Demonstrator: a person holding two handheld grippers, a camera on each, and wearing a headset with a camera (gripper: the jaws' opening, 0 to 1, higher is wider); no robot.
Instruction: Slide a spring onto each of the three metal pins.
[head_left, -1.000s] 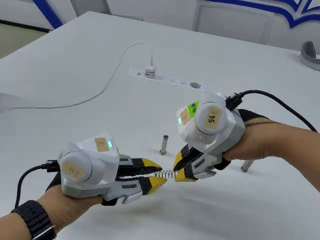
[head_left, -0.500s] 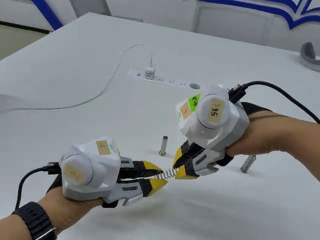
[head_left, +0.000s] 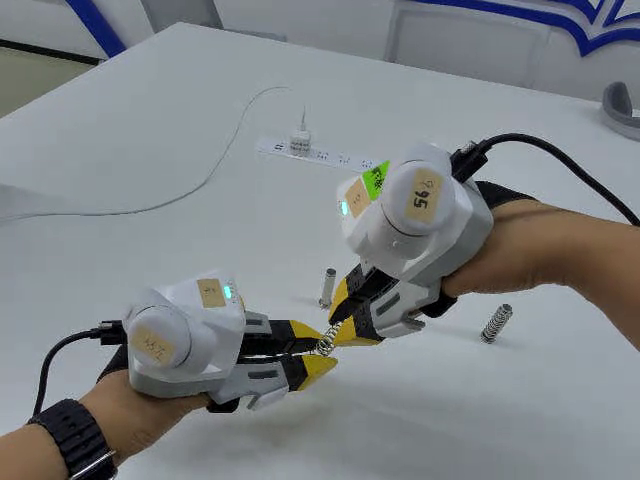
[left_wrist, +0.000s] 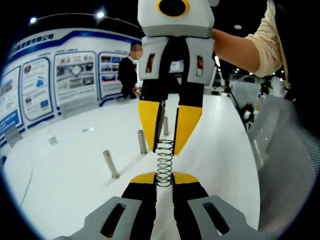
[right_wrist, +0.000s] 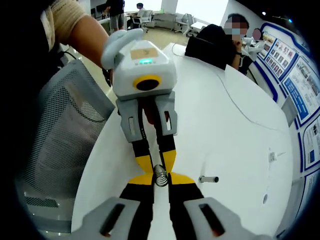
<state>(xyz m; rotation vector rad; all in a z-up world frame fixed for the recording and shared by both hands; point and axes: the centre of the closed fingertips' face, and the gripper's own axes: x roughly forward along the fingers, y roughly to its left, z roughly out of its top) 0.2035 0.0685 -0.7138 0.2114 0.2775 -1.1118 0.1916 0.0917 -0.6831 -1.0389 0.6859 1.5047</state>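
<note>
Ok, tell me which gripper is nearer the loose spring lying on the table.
Right. The right gripper is left of the loose spring in the head view, apart from it; the left gripper lies even farther left. Both are shut on a second spring.

Yellow-tipped left tool (left_wrist: 164, 179), right tool (right_wrist: 160, 181); silvery spring (left_wrist: 164, 162); seemingly grey pin (head_left: 328, 288).

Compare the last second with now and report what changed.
The right gripper swung in toward the left gripper, closing the gap, so the spring clamped between them now spans a shorter stretch. Both stay shut on it. The left gripper, the upright pin and the loose spring kept their places.
</note>
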